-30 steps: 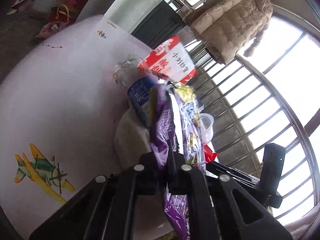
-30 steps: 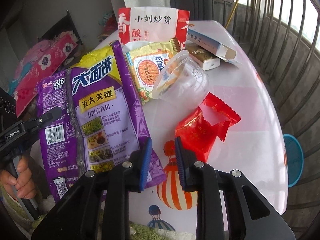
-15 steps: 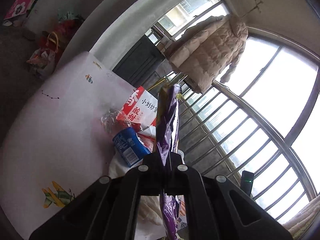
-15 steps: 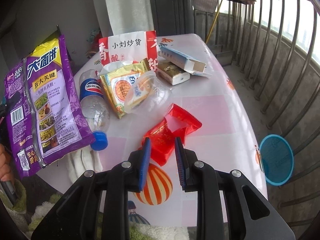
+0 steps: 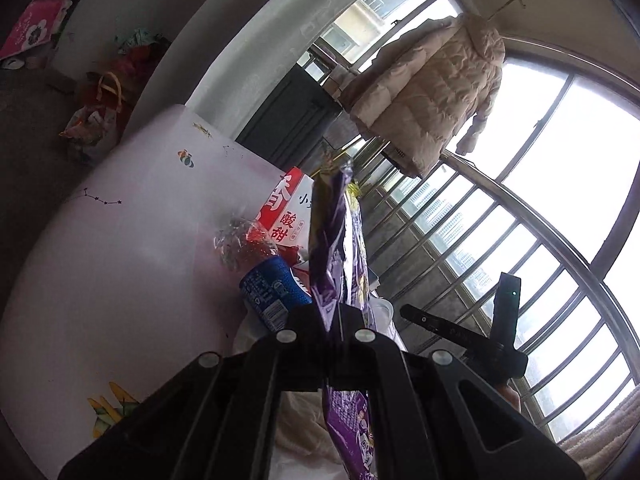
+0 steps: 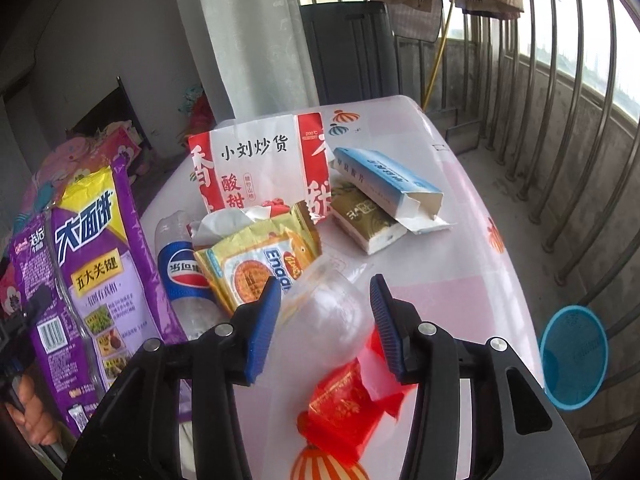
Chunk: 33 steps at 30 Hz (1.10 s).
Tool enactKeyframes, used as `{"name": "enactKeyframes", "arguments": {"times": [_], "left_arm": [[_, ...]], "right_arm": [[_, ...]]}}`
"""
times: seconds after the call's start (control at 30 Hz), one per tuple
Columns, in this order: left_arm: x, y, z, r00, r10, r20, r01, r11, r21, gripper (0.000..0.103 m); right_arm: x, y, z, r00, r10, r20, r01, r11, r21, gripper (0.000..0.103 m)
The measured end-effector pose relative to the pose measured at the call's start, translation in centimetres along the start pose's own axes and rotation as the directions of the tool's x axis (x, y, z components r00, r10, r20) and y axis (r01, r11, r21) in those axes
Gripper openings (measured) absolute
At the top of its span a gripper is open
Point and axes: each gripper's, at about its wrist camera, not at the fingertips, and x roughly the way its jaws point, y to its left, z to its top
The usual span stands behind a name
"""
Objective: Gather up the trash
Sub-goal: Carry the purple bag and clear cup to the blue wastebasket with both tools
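My left gripper (image 5: 338, 322) is shut on a purple snack bag (image 5: 340, 240), held edge-on above the table; the right wrist view shows the same purple snack bag (image 6: 86, 276) hanging at the left. My right gripper (image 6: 322, 320) has its jaws opening above a clear plastic cup (image 6: 328, 312) lying on its side; the blue pads do not touch it. A red wrapper (image 6: 344, 404) lies just below the cup. A Pepsi bottle (image 6: 182, 268), a gold biscuit packet (image 6: 260, 260) and a red-and-white paper bag (image 6: 260, 160) lie behind.
A blue-and-white carton (image 6: 388, 182) and a gold tissue pack (image 6: 368, 220) lie on the pink patterned table (image 6: 460, 264). Metal window bars (image 6: 560, 120) run along the right. A blue round fan (image 6: 572, 356) sits beyond the table's right edge. A padded coat (image 5: 432, 88) hangs above.
The left gripper has lifted the purple bag up off the table. The right gripper has moved forward from the red wrapper over the clear cup, and its jaws have spread wider.
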Motion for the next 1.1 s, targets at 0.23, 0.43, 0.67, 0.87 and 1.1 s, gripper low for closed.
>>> {"name": "enactKeyframes", "arguments": {"times": [0.23,0.43,0.67,0.87,1.1], "left_arm": [[0.4,0.4,-0.1,1.0,-0.016,-0.008,0.016,1.0,0.0,0.0],[0.1,0.2,0.1,0.999,-0.039,0.008,0.039,0.999,0.008,0.0],[-0.6,-1.3,0.5,0.998,-0.065,0.029,0.063,0.997,0.044,0.0],[-1.9,-5.5,2.2,0.994,-0.092,0.054,0.082,0.984,0.155,0.0],[0.8,-13.9,4.6,0.985,-0.171,0.001,0.161,0.931,0.326,0.0]], "right_arm": [[3.1,0.3,0.6,0.996,-0.02,-0.092,0.02,1.0,0.003,0.032],[1.4,-0.5,0.1,0.992,-0.079,-0.103,0.081,0.997,0.013,0.006],[-0.2,-2.0,-0.5,0.996,-0.076,-0.053,0.079,0.994,0.07,0.003],[-3.9,-3.7,0.3,0.997,-0.013,0.079,0.001,0.989,0.15,0.003],[-10.7,-8.9,0.0,0.965,-0.094,0.246,0.03,0.967,0.251,0.003]]}}
